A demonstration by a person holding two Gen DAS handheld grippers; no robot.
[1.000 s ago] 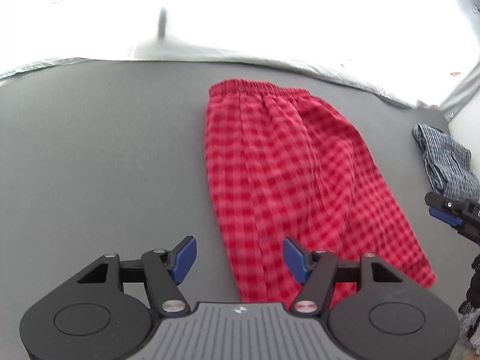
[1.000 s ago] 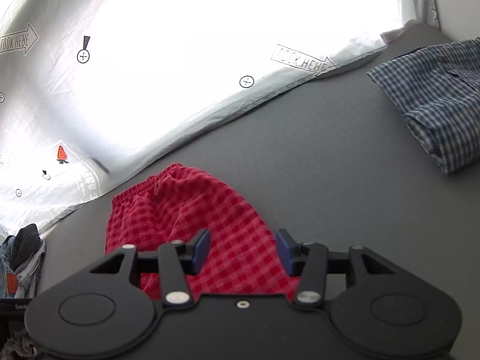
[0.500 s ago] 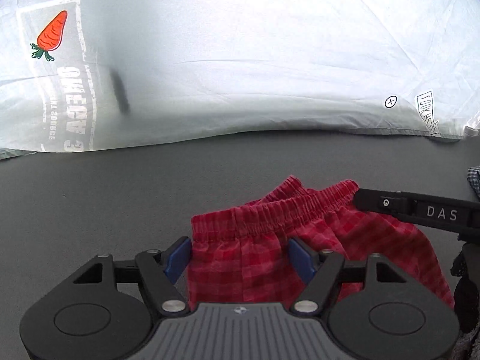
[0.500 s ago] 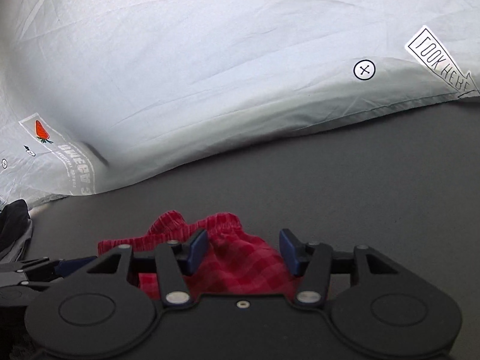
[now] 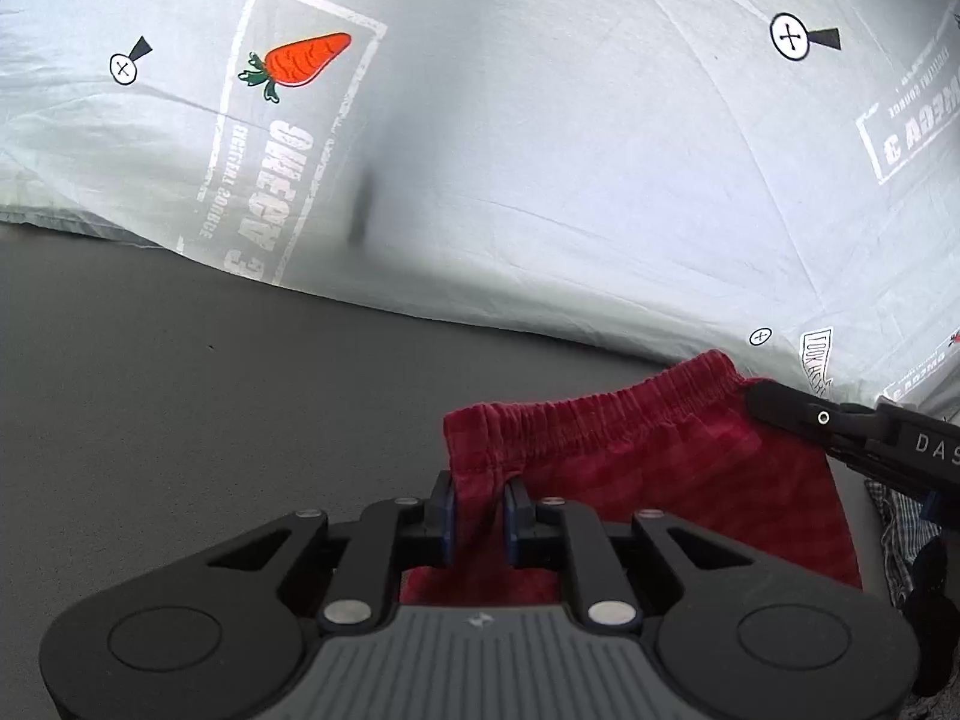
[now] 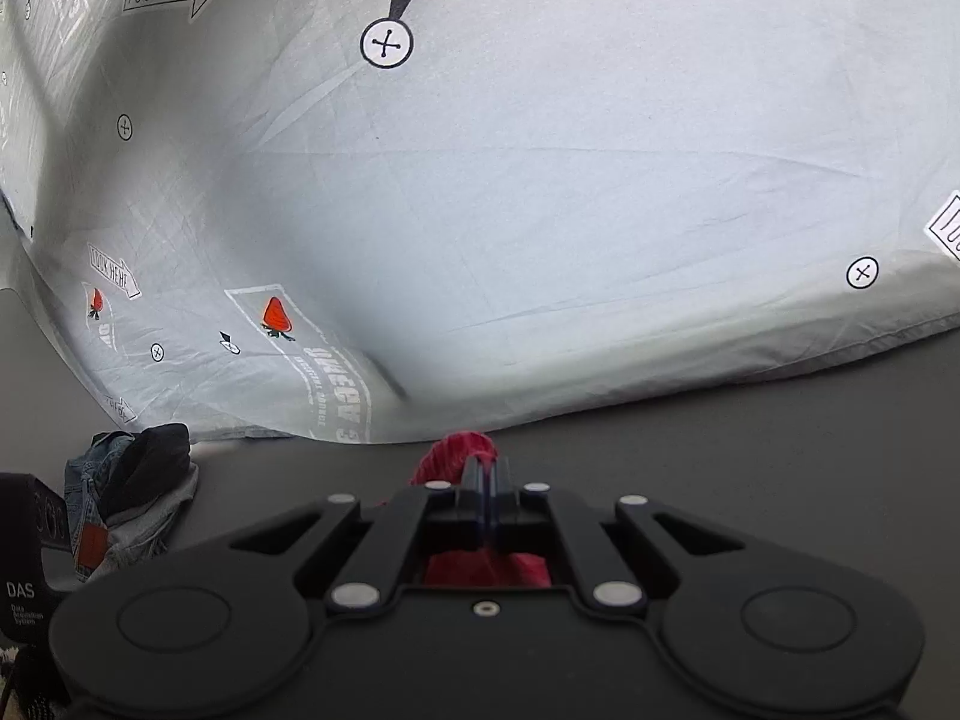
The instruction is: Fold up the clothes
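Both hand-held grippers (image 5: 477,516) (image 6: 487,495) have just closed, clamped on the red shorts' (image 5: 630,450) waistband; folding can start.

Red checked shorts (image 5: 630,468), grey table (image 5: 210,420)

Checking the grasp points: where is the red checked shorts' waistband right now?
In the left wrist view the waistband runs across the lower right, just before the printed sheet, its near corner in the left gripper, its far end at the right gripper.
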